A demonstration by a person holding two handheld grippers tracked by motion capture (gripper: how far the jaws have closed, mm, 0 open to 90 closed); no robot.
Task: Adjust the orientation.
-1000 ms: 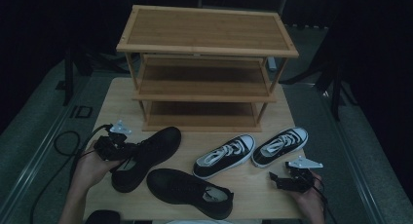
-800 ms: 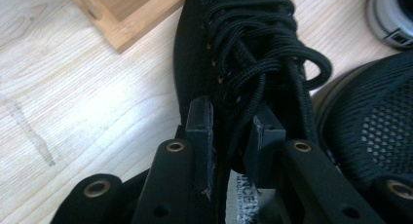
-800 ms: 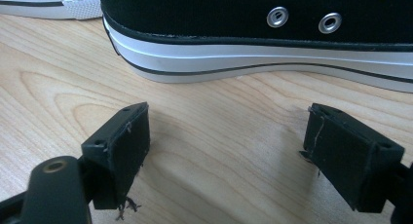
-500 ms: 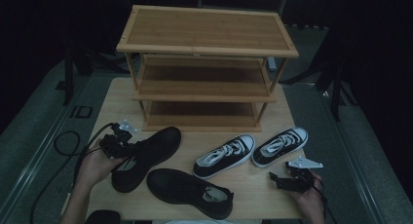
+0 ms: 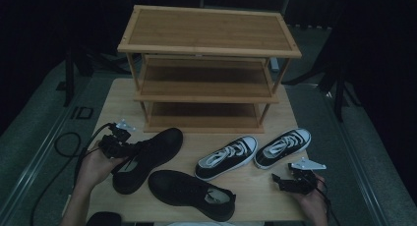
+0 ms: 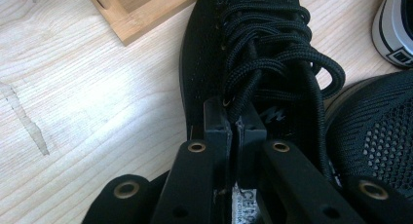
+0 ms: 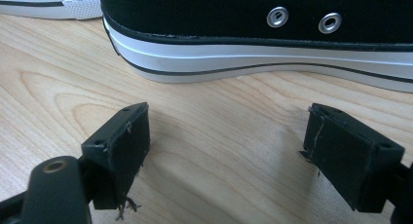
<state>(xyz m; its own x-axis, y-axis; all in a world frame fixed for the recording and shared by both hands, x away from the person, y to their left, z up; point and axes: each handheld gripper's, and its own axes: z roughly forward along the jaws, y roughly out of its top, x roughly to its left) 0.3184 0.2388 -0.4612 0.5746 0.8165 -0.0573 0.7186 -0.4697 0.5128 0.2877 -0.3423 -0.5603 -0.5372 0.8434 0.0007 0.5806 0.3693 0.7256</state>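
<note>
my left gripper (image 6: pixel 234 129) has just been closing and now pinches what looks like the collar edge of the black mesh shoe (image 5: pixel 147 157), which lies just in front of the wooden rack (image 5: pixel 209 64). my right gripper (image 7: pixel 226 153) rests wide apart, nothing between, near the black-and-white sneaker (image 7: pixel 272 34) right of that rack.

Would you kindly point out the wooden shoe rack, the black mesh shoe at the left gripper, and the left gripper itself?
wooden shoe rack (image 5: pixel 209 30), high view, on its top shelf.
black mesh shoe (image 5: pixel 160 146), high view, on its toe upper.
left gripper (image 6: pixel 234 129), left gripper view, between the jaws' tips, shut on the shoe's collar.
</note>
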